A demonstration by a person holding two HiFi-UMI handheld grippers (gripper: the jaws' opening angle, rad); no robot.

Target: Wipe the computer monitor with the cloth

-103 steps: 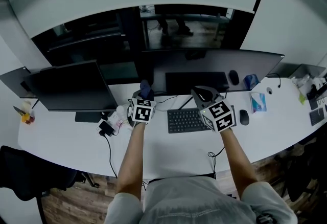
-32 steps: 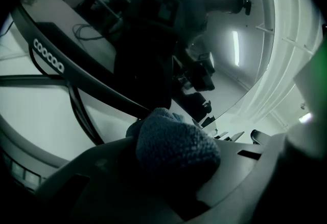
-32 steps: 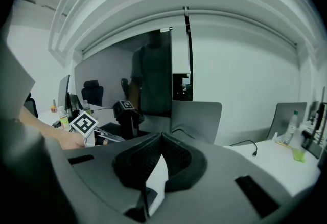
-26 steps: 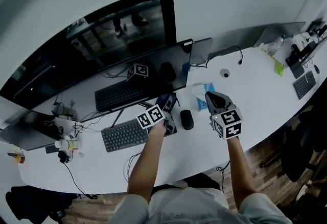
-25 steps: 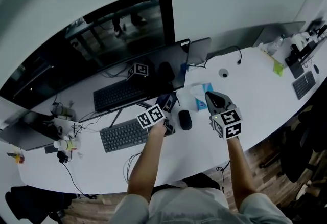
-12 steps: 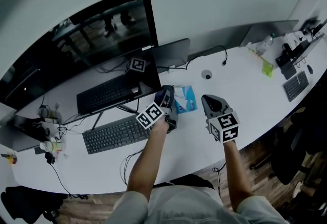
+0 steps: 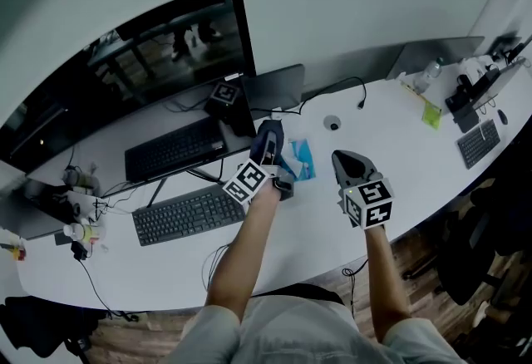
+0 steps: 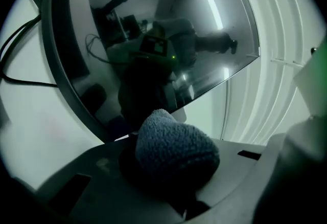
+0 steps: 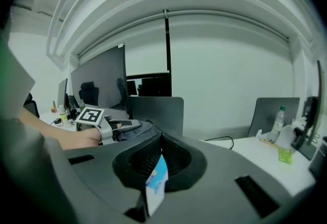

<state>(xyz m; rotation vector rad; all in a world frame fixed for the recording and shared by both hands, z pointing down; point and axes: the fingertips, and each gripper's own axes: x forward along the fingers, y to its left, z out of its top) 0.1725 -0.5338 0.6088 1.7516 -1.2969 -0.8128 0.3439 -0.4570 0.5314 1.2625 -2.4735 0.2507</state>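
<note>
The dark, reflective computer monitor (image 7: pixel 179 134) stands at the back of the white desk (image 7: pixel 416 163). It fills the left gripper view, where the screen (image 8: pixel 153 28) mirrors the gripper. My left gripper (image 7: pixel 266 146) is shut on a dark blue cloth (image 7: pixel 270 131), bunched between the jaws (image 8: pixel 173 149). The cloth is at the monitor's lower right corner; I cannot tell whether it touches. My right gripper (image 7: pixel 351 164) hovers over the desk to the right, shut and holding nothing. Its own view shows the left gripper (image 9: pixel 120 126).
A blue packet (image 7: pixel 301 159) lies on the desk between the grippers. A black keyboard (image 7: pixel 187 214) with cables sits left of my arm. A grey panel (image 7: pixel 278 88) stands behind. A bottle (image 7: pixel 431 70), a green item (image 7: pixel 432 113) and another keyboard (image 7: pixel 475 142) are far right.
The head view has swung along the desk from the left end to the monitor's right end. My left gripper has lifted the cloth toward the monitor's lower right corner. The right gripper stays beside it.
</note>
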